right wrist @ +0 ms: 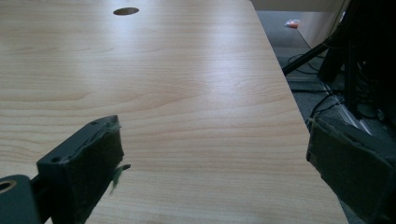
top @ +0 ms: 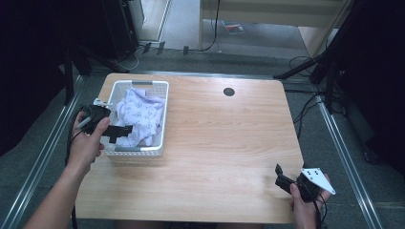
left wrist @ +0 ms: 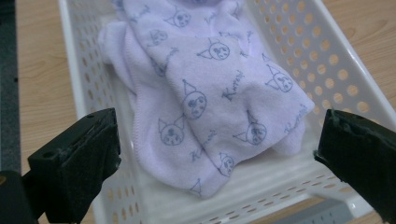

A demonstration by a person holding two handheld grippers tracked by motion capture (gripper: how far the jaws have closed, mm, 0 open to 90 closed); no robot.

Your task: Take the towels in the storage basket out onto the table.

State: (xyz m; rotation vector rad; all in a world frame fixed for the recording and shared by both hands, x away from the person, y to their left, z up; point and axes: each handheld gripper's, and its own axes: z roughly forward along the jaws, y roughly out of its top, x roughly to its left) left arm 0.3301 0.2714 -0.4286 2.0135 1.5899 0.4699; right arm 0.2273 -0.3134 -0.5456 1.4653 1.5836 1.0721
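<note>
Jaws of the left gripper (left wrist: 217, 154) stand wide apart, holding nothing, just above a lilac printed cloth (left wrist: 210, 98) inside a white perforated basket (left wrist: 336, 70). Right gripper (right wrist: 212, 168) jaws gape equally wide over bare wooden table (right wrist: 187, 84).

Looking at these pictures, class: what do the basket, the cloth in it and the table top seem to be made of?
Basket: likely moulded plastic, white and smooth, with rows of punched round holes.
Cloth: soft fleece or flannel by its look, pale lilac, fuzzy nap, stitched hem, printed cat faces and script.
Table top: wood or wood-look laminate; light grain under a slight sheen. Which, the pictures cannot settle.
</note>
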